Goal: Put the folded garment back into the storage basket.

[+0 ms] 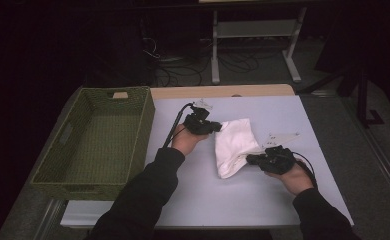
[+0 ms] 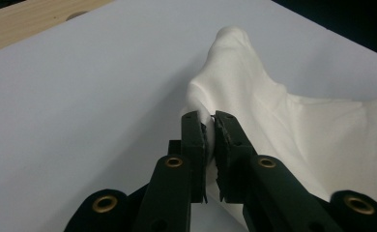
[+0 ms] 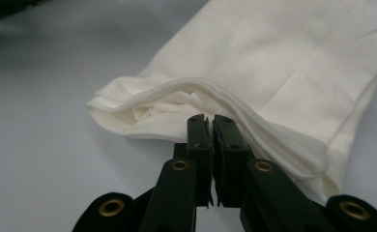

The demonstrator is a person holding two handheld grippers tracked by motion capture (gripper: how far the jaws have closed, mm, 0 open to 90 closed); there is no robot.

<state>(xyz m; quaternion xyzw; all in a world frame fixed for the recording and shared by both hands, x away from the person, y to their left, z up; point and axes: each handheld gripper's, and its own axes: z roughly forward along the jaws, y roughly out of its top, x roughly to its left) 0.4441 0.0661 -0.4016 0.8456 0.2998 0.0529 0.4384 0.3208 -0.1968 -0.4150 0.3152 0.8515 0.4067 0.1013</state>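
Both grippers, left gripper (image 1: pixel 217 127) and right gripper (image 1: pixel 250 159), pinch one white cloth (image 1: pixel 235 145).

1. Cloth (image 1: pixel 235 145): plain white, slightly cream in the gripper views, no print.
2. Basket (image 1: pixel 145 125) at the table's left edge: olive green, woven texture all over.
3. Table (image 1: pixel 283 107): pale grey-white top, light wood strip along the far edge.
4. Left gripper (image 2: pixel 210 126) and right gripper (image 3: pixel 210 126): black jaws, brass-coloured rivets.
5. Sleeves (image 1: pixel 148 190): black.
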